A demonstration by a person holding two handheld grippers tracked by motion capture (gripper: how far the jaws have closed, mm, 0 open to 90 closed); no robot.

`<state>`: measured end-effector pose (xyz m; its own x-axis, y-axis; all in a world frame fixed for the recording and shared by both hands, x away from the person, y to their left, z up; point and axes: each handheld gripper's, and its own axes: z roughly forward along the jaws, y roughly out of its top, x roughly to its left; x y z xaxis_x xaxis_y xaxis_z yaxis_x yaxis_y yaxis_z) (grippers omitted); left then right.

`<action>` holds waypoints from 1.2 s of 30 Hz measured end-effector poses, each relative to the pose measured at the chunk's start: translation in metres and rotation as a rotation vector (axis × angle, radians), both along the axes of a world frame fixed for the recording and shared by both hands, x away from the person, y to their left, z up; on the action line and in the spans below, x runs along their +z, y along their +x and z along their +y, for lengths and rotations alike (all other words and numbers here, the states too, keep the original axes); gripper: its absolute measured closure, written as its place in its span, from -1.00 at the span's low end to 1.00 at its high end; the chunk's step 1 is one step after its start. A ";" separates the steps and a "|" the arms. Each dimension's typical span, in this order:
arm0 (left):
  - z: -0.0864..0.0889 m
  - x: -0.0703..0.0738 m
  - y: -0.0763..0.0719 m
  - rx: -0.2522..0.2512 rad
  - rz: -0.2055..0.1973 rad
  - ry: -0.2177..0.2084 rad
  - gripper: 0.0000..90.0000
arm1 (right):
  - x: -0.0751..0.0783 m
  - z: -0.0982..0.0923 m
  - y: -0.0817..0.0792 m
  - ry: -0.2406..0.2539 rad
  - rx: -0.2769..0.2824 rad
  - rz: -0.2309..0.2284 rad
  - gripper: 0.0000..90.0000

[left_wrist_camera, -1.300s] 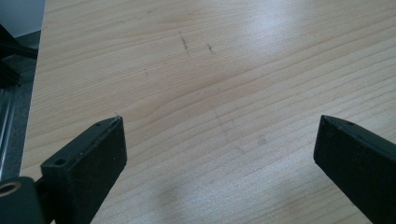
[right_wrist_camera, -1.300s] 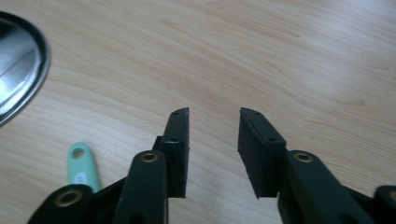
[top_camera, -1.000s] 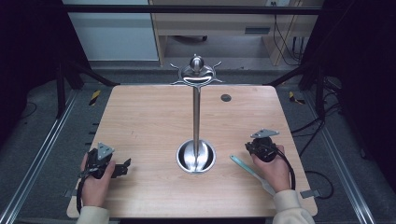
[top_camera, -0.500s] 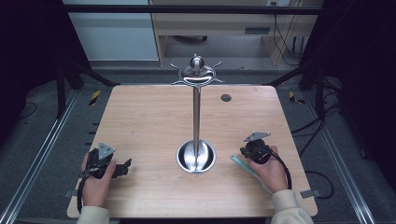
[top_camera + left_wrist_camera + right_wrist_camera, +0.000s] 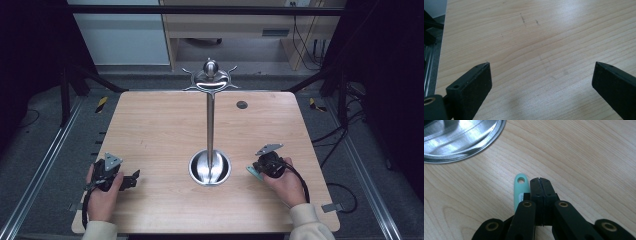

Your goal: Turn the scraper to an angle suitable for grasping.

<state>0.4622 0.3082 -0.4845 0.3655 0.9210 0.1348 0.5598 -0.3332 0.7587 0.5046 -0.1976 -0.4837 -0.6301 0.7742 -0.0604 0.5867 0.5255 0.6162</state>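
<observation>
beside the stand's round steel base (image 5: 461,137), the mint-green tag (image 5: 520,187) lies flat on the bench (image 5: 160,130), touching the right gripper (image 5: 540,185), whose jaws are pressed together empty. it should reopen and straddle the tag. left gripper (image 5: 541,75) gapes wide, holding nothing.

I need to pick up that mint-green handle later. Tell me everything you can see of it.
The mint-green handle is a flat, rounded strip, plastic by its look, with a round hanging hole at its tip. It lies flat on the wooden table, beside the shut right gripper, its tip toward the stand's steel base. Its other end is hidden.
</observation>
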 end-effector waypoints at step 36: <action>0.000 0.000 0.000 -0.002 0.003 0.006 -0.94 | 0.007 0.011 -0.014 0.033 0.114 0.022 1.00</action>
